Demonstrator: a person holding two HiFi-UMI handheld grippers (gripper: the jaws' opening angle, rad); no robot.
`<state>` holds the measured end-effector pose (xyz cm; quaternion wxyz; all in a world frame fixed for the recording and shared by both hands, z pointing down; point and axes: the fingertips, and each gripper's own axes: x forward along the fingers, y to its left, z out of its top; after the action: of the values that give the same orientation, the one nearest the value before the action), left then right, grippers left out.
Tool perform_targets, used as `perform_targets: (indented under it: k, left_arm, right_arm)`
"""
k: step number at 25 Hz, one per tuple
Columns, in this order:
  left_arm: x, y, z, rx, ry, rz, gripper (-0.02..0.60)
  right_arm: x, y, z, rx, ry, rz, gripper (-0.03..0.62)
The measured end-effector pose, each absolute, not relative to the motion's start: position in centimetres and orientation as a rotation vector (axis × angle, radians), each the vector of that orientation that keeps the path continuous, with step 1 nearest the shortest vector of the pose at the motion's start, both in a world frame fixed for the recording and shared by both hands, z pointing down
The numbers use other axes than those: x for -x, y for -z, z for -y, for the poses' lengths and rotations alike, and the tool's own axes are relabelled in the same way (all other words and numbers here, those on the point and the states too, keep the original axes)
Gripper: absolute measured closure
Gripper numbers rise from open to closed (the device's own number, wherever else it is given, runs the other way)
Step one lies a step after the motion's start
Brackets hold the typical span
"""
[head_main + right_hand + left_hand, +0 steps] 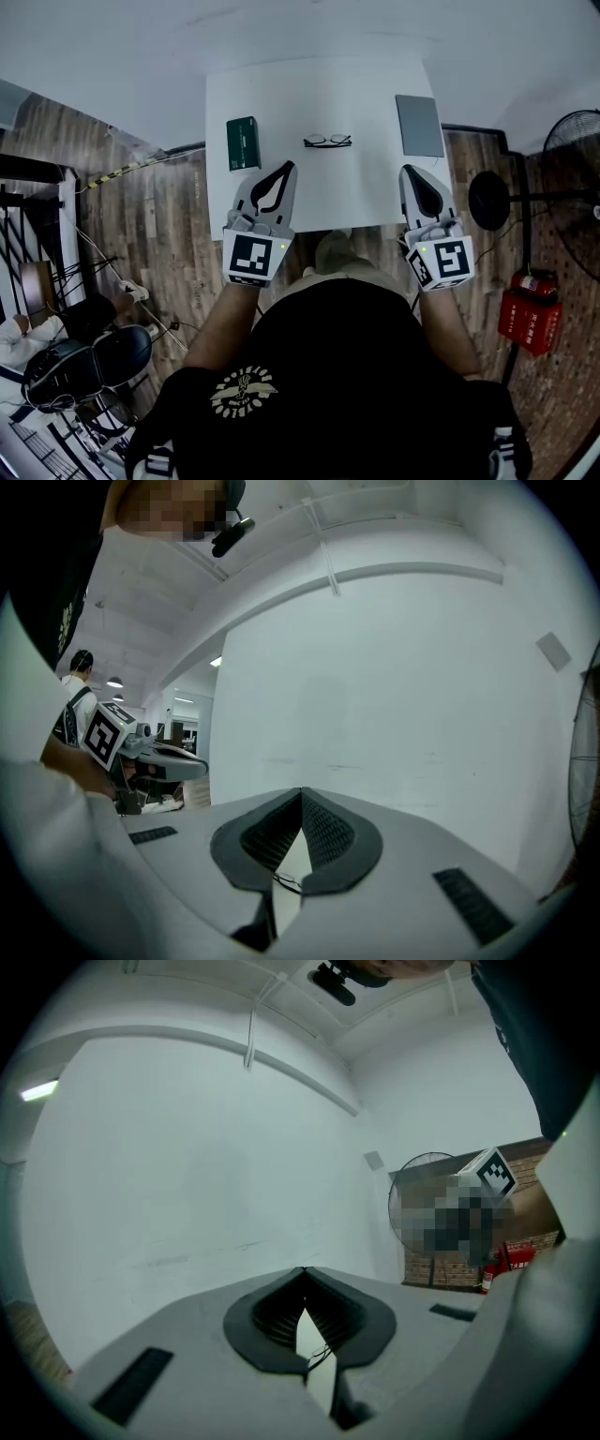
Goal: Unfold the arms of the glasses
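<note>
The glasses (327, 141) are seen lying flat near the ctr of the white table (366, 192), toward its far half, touched by nothing. Arms appear folded in behind the frame, though at this size that can't be made out w/ certainty. The glasses are flanked by a green box (243, 142) on the left and a flat grey slab (419, 125) on the right, each well apart from them.

The left gripper (289, 167) is held over the near part of the table, nearer the person than the glasses and pointing at them. In the left gripper view its jaw tips are pressed together w/ nothing clamped; the glasses (319, 1354) are only glimpsed through the slit below the tips.

The right gripper (411, 170) is held at the near right edge, below the slab, jaw tips likewise closed on nothing.

A fan (574, 187) and a red extinguisher box (530, 317) are seen on the wood floor to the right.
</note>
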<state>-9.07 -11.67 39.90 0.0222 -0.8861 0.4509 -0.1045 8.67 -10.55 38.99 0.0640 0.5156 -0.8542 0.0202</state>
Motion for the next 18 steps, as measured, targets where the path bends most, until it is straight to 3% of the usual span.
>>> perform_targets:
  k: [18]
  left_arm:
    - [7.1, -44.5, 18.3, 2.771, 0.455, -1.404, 0.575]
  right_arm:
    - [-9.5, -41.7, 17.9, -1.474, -0.126, 2.590, 0.594]
